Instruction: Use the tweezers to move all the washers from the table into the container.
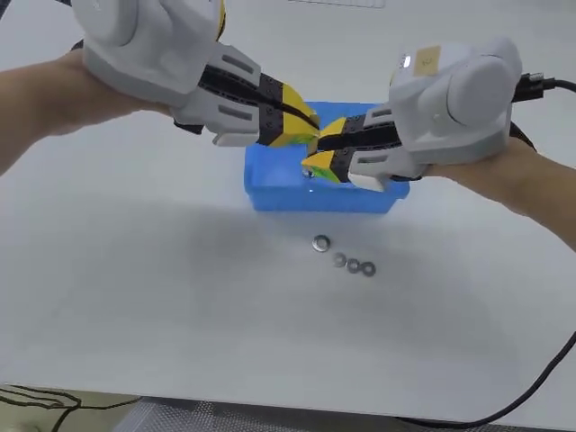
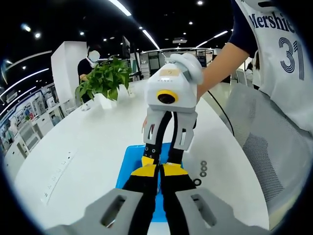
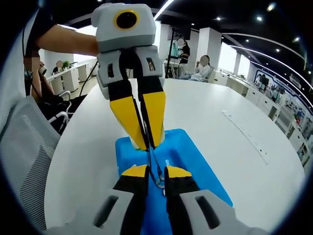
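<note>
Inspector: Table (image 1: 135, 297) first. Condition?

Clerk: White, flat and wide. A blue container (image 1: 270, 196) stands on it, open side up, toward the far side in the head view.

Inspector: Grippers?

Clerk: Both are held over the container, tips facing one another, almost nose to nose. The left gripper (image 1: 309, 126) comes in from the upper left of the head view, the right gripper (image 1: 313, 150) from the right.

Inspector: Jaws?

Clerk: Left: pressed together at the yellow tips, pinching the far end of the tweezers (image 3: 153, 164), as seen in the right gripper view. Right: drawn close, leaving a narrow gap, with the near end of the tweezers clamped in that gap.

Inspector: Position of the tweezers?

Clerk: Thin metal, bridging the two sets of tips, above the container floor and clear of the table.

Inspector: Washers (image 1: 339, 260)?

Clerk: Four counted, on the table near the container's front wall, outside it. One sits slightly apart from the rest. The other three lie in a short row, touching or nearly so. Whether any lies inside the container, I cannot tell.
</note>
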Demonstrator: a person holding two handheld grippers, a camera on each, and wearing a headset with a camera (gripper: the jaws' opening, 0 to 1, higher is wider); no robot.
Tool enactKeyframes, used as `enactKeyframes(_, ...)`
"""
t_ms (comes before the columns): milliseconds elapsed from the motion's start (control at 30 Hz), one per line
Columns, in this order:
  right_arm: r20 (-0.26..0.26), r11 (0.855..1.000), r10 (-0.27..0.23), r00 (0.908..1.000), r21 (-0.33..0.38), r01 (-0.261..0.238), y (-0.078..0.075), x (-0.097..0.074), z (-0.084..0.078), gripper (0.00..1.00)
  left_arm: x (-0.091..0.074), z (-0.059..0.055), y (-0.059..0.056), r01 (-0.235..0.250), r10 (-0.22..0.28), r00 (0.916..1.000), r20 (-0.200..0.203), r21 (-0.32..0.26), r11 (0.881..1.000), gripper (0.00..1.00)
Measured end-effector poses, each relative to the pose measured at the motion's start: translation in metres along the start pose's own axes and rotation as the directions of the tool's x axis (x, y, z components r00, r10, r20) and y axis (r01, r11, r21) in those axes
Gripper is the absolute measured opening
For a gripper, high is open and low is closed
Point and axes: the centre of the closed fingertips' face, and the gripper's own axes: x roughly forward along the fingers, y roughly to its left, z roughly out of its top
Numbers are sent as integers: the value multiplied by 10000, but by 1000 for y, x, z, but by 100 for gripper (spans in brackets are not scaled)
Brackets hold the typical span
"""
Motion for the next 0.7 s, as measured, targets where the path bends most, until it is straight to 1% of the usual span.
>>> enactKeyframes(100,79,9998,-90,9999,-162,91,0,-4,6,14,-4,7,0,-126,125,9999,91,163,9998,5)
enactKeyframes(267,200,9993,-187,9996,-333,194,3,-13,15,15,-9,17,-3,-114,108,9998,193,326,9994,5)
enactKeyframes(367,338,9984,-236,9992,-501,253,6,-20,22,15,-15,28,-7,-110,96,9995,294,490,9987,5)
enactKeyframes(467,479,9976,-319,9983,-592,347,10,-27,29,15,-19,36,-12,-110,86,9993,356,679,9976,5)
enactKeyframes(567,593,9968,-363,9976,-687,403,15,-33,34,15,-24,44,-18,-56,23,9992,391,853,9963,5)
enactKeyframes(700,737,9965,-388,9965,-711,441,23,-43,38,15,-29,54,-29,40,-85,9990,449,994,9950,5)
